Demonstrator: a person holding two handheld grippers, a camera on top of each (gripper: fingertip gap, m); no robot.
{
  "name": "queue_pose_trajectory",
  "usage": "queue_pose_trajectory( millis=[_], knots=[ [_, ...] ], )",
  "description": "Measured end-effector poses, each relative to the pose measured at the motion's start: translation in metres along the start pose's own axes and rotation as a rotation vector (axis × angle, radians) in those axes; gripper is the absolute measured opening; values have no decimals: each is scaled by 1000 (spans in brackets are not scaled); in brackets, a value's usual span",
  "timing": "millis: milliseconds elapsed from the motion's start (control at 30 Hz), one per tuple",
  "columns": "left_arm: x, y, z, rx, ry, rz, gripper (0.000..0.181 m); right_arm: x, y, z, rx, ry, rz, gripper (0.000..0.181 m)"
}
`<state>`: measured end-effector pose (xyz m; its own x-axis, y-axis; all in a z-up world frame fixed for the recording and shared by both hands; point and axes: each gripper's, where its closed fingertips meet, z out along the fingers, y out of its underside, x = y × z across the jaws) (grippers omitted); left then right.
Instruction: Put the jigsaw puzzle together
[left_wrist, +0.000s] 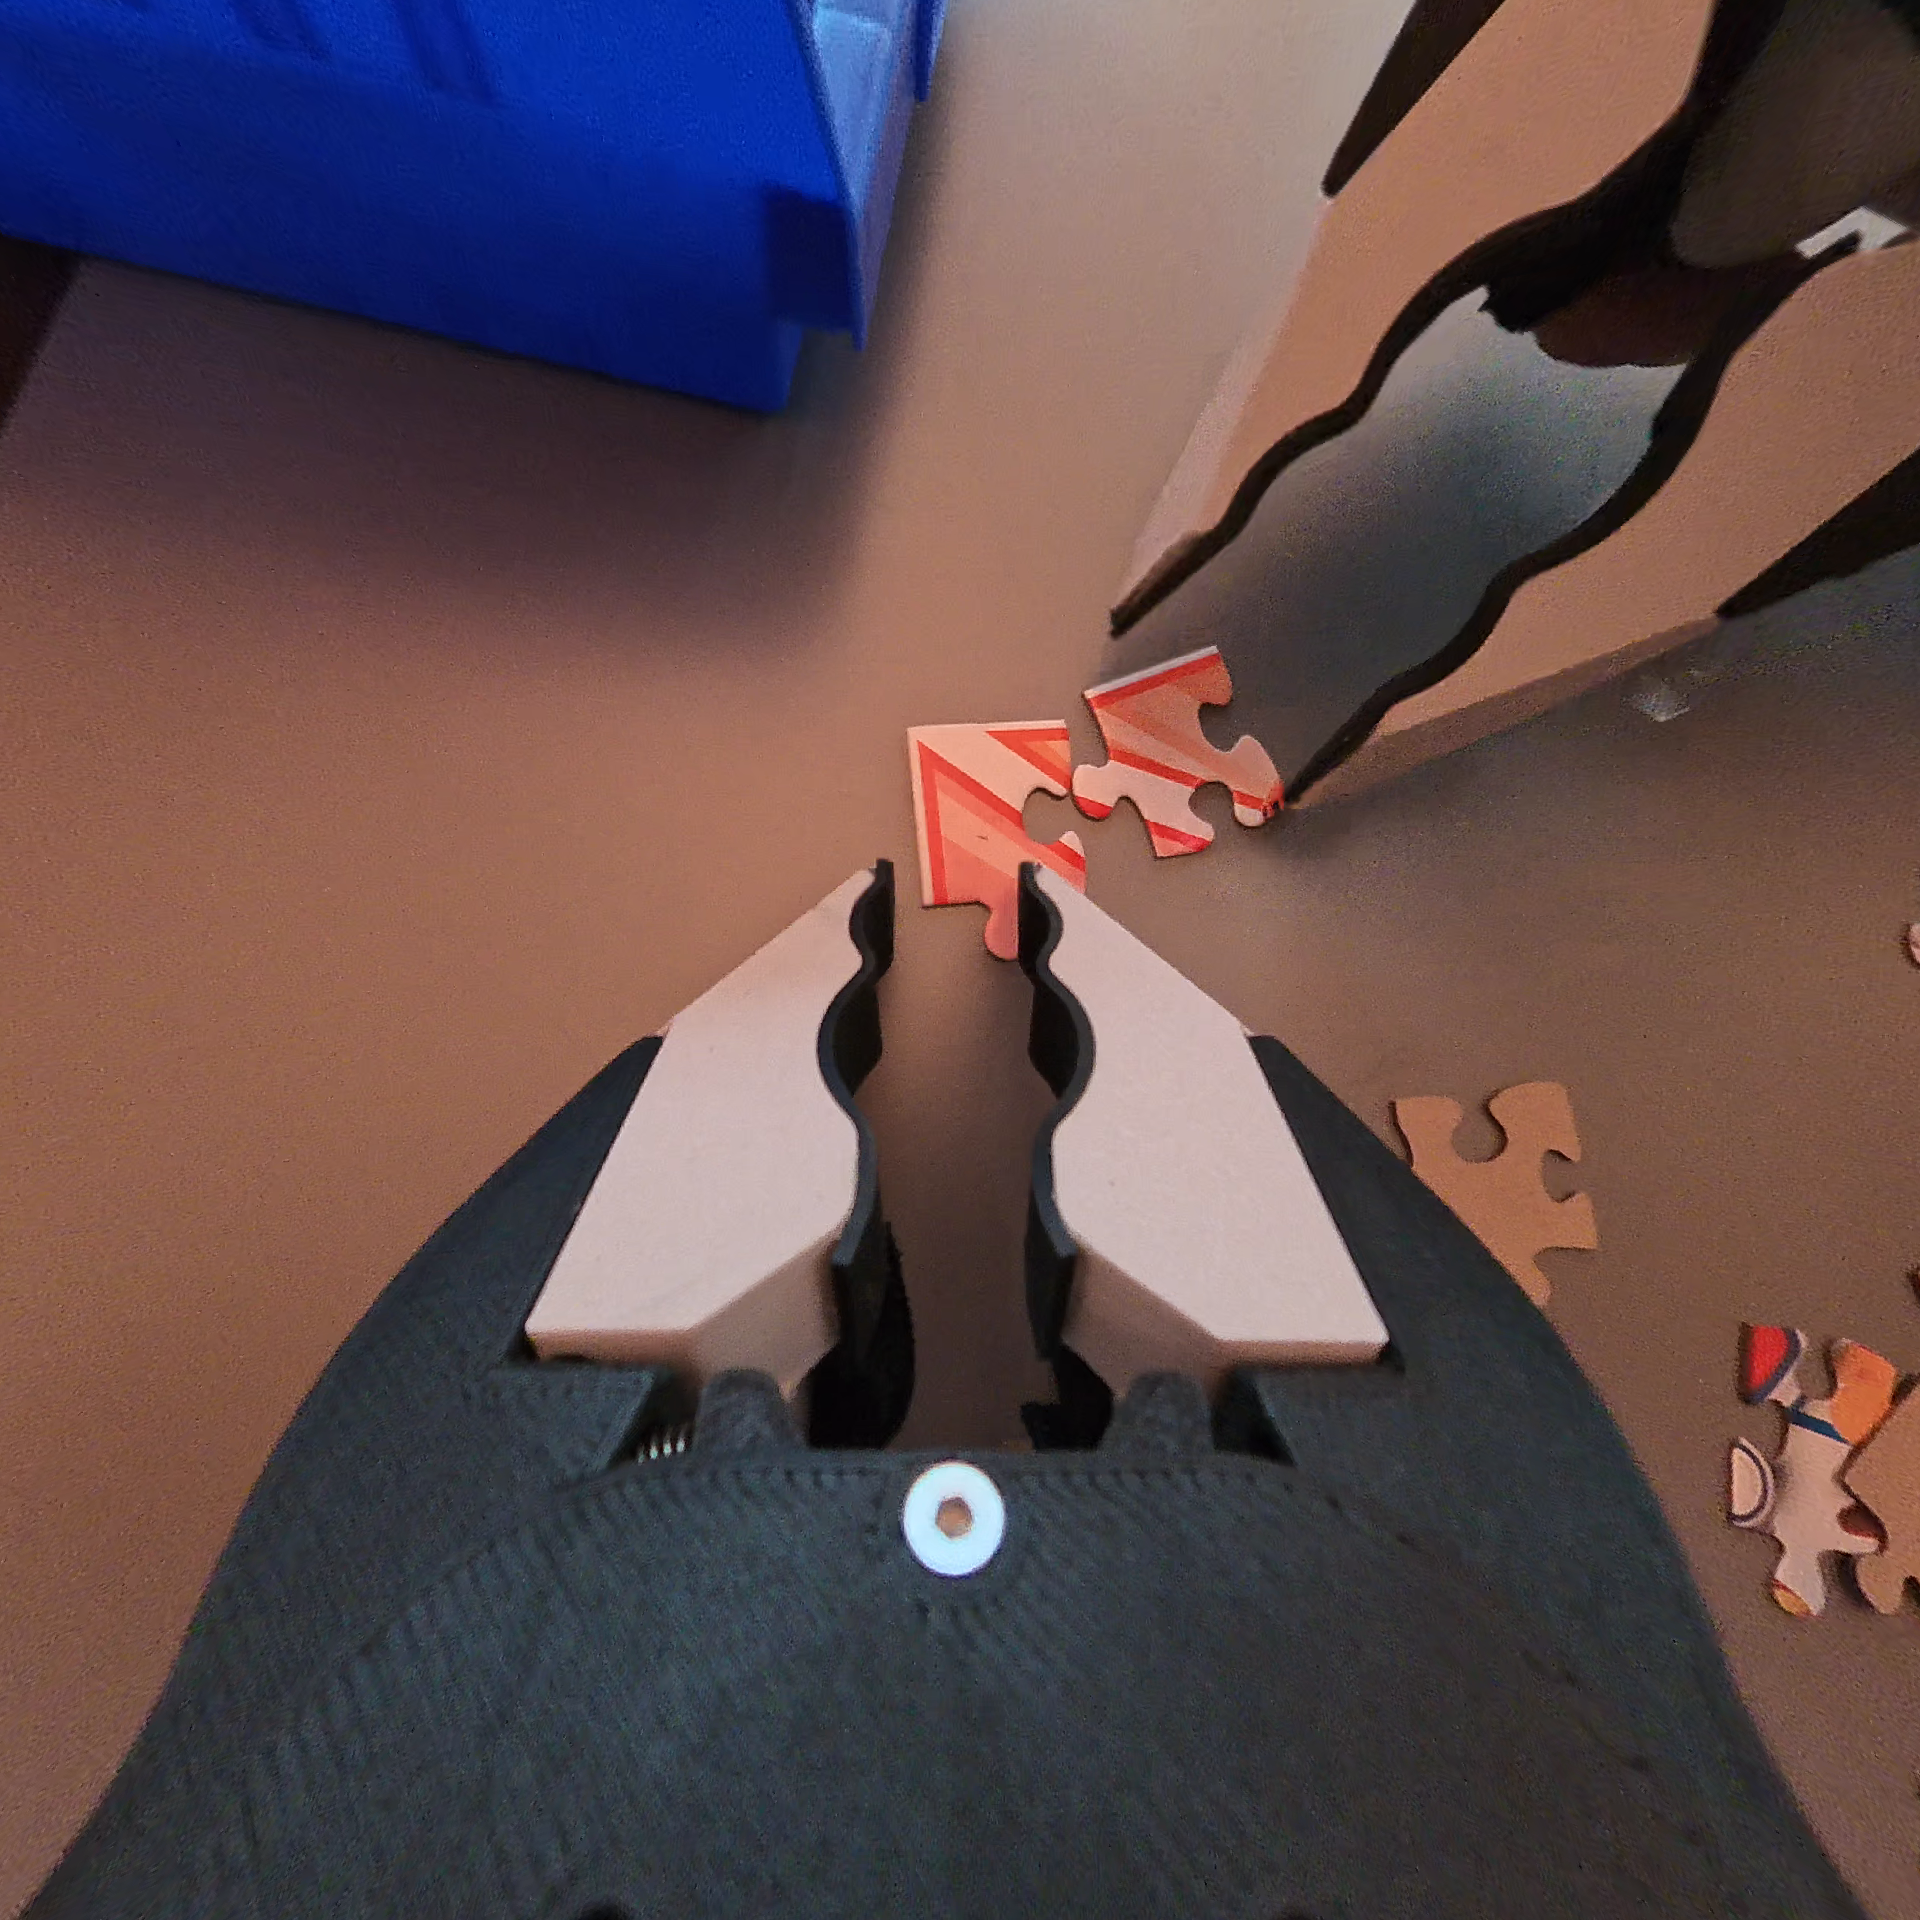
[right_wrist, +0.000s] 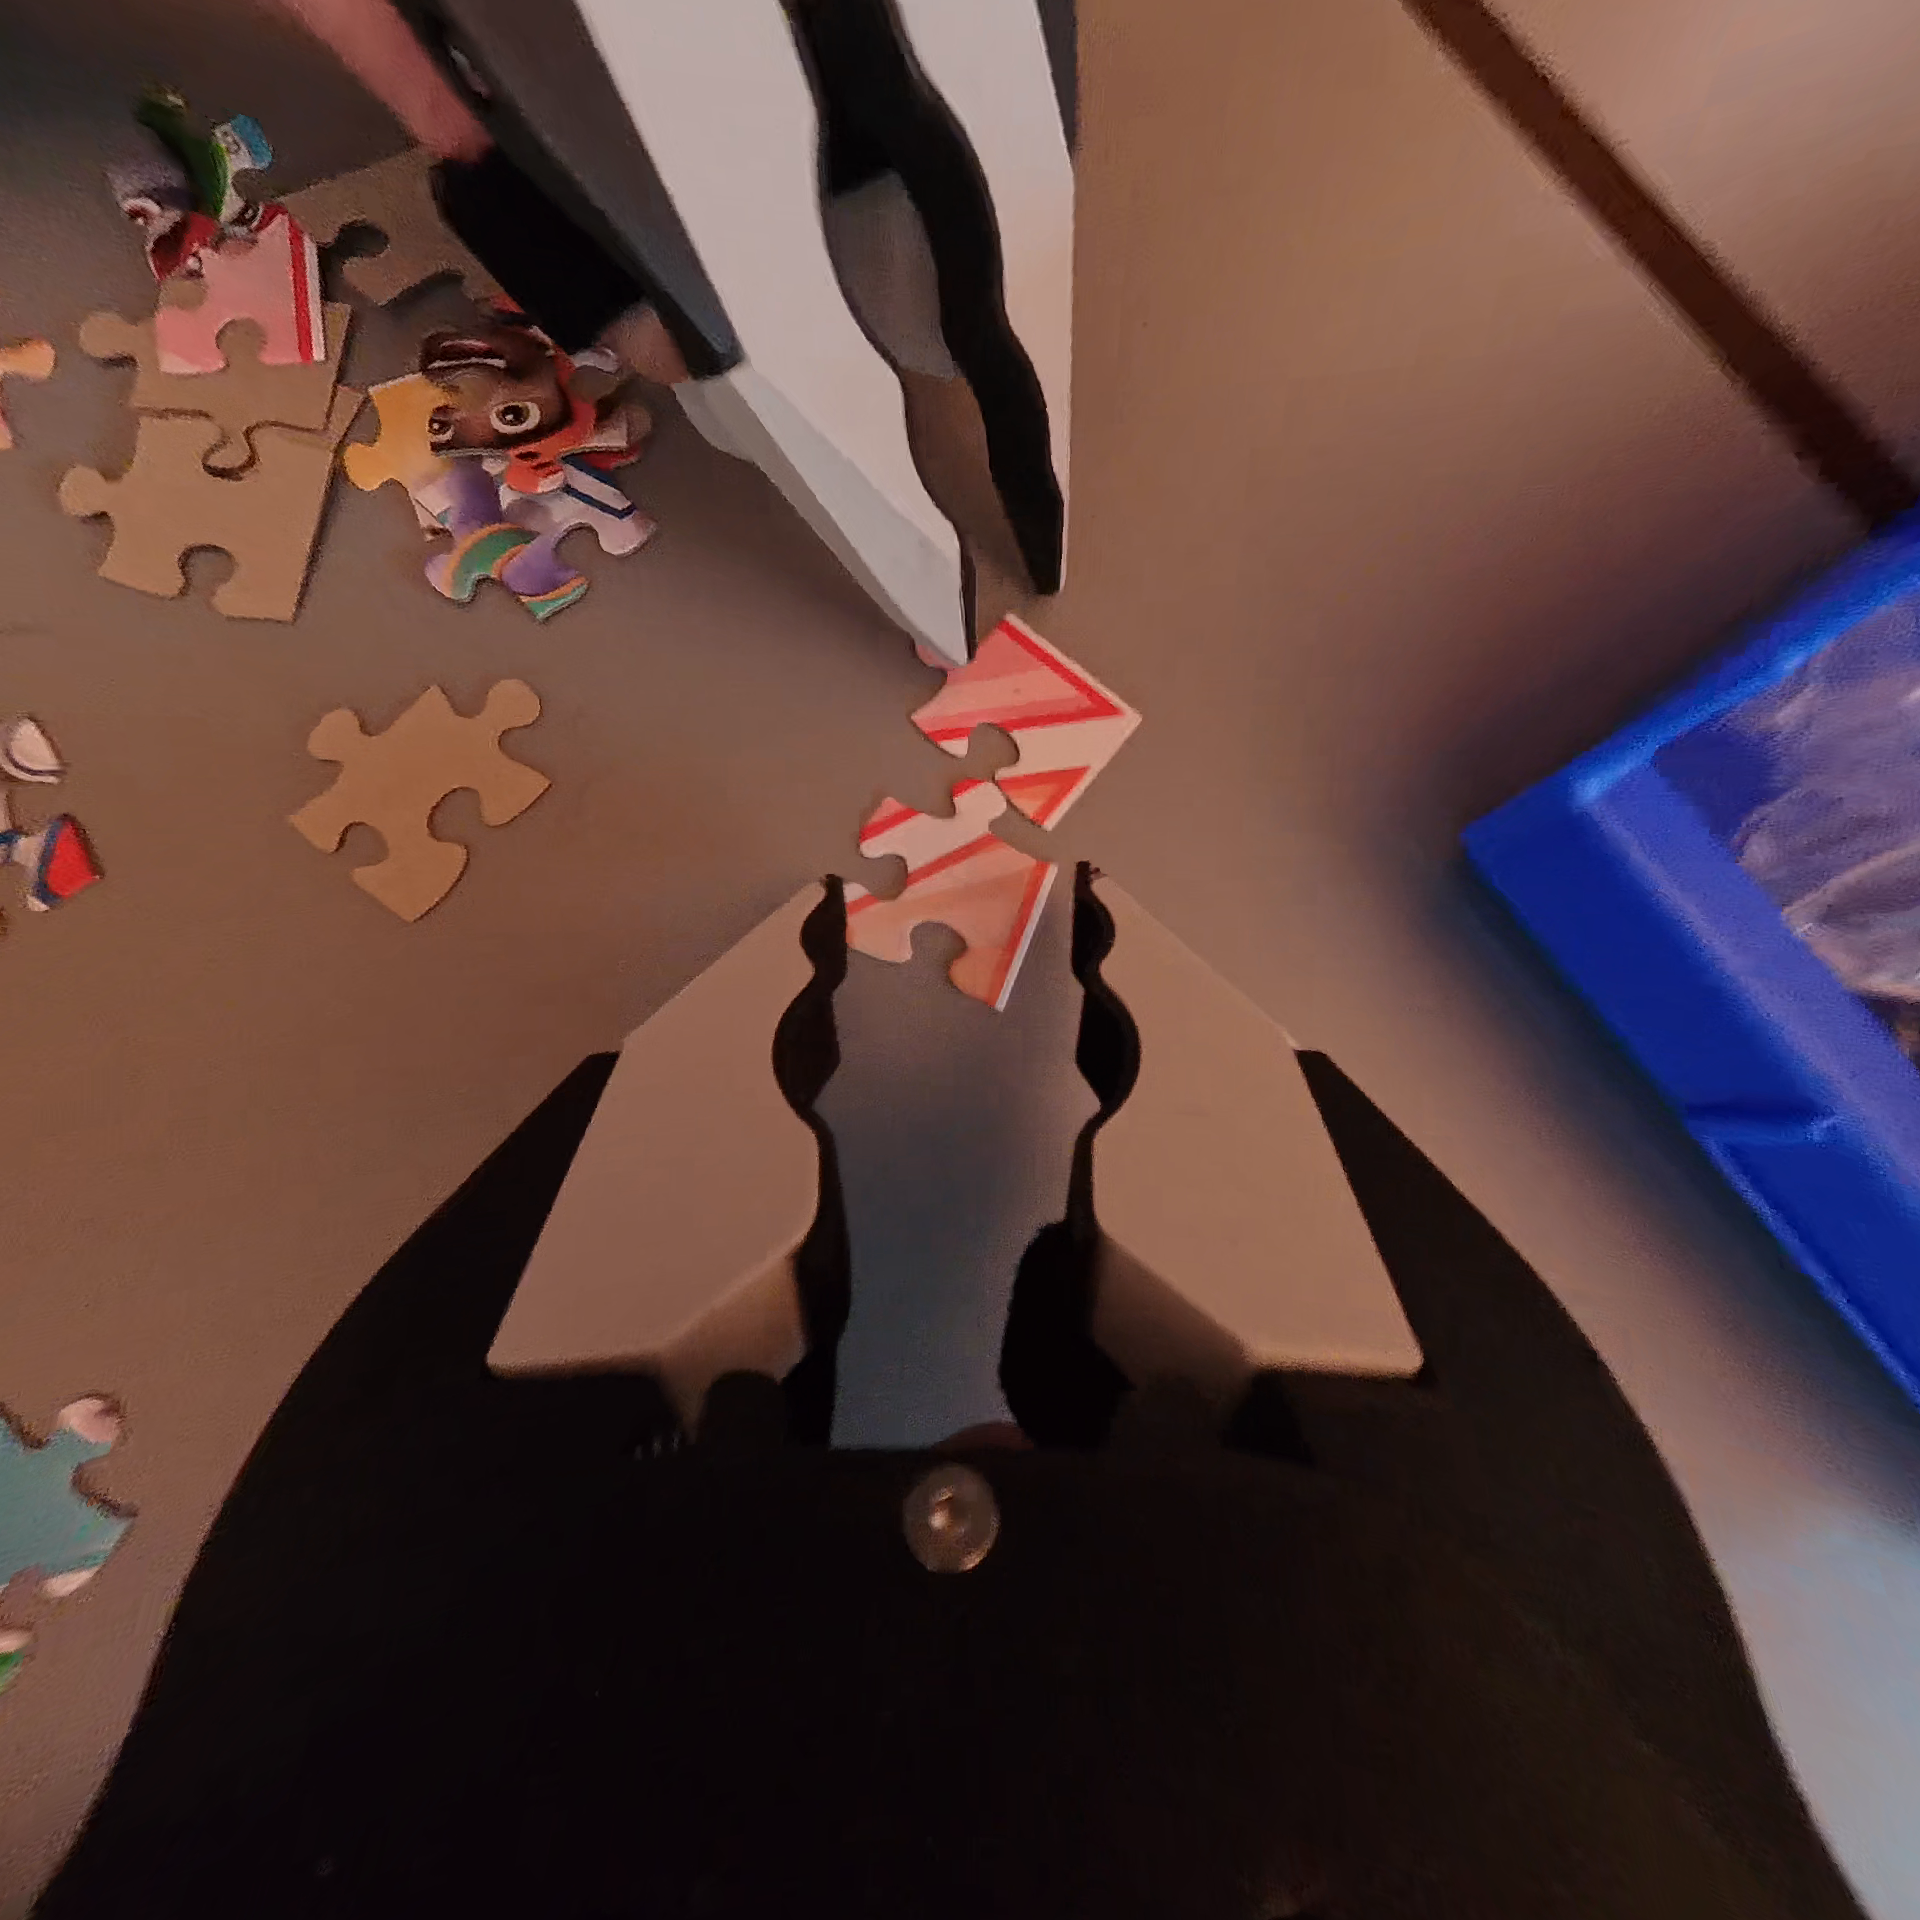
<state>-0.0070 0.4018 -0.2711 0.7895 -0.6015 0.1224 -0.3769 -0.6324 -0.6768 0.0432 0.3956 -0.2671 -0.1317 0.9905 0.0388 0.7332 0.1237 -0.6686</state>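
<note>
Two red-and-pink striped puzzle pieces lie face up on the brown table. The corner piece (left_wrist: 982, 821) (right_wrist: 1039, 717) sits just ahead of my left gripper (left_wrist: 956, 878), which is open with a narrow gap; its right fingertip (left_wrist: 1031, 883) rests on that piece's edge. The second striped piece (left_wrist: 1174, 769) (right_wrist: 956, 914) lies between the tips of my open right gripper (right_wrist: 956, 878), with one tip touching it. Its tab sits at the corner piece's socket, slightly askew. Each gripper shows in the other's view, the right (left_wrist: 1200, 712) and the left (right_wrist: 1003, 618).
A blue bin (left_wrist: 468, 177) (right_wrist: 1714, 935) stands beside the work spot. Loose pieces lie on the other side: a face-down brown piece (left_wrist: 1496, 1174) (right_wrist: 421, 795), and several colourful and brown pieces (right_wrist: 499, 457) (left_wrist: 1818, 1455). A dark table edge (right_wrist: 1662, 260) runs behind.
</note>
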Motion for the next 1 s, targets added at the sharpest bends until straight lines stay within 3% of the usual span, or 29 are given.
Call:
queue_pose_trajectory(
  millis=[100,200,467,500,533,600,733,833,933,1000],
  knots=[
    [1,2,3,-6,11,-11,22,-2,9,6,-45,-18,48,50],
    [6,1,6,6,24,-14,17,-1,6,8,-51,5,79,41],
    [5,1,5,28,32,-42,16,-3,4,8,-16,14,83,38],
    [5,1,6,29,25,-39,15,-5,1,6,4,11,66,2],
    [5,1,6,28,18,-37,15,-4,-3,4,25,26,60,0],
    [5,1,6,29,8,-32,15,-5,-1,4,13,24,68,7],
    [8,1,6,31,23,-43,15,7,3,7,-11,87,106,52],
    [8,1,6,29,14,-38,15,9,6,9,-11,73,134,53],
    [8,1,6,28,12,-39,15,9,4,10,9,58,154,37],
    [8,1,6,30,12,-45,16,10,4,10,11,58,165,36]
  ],
)
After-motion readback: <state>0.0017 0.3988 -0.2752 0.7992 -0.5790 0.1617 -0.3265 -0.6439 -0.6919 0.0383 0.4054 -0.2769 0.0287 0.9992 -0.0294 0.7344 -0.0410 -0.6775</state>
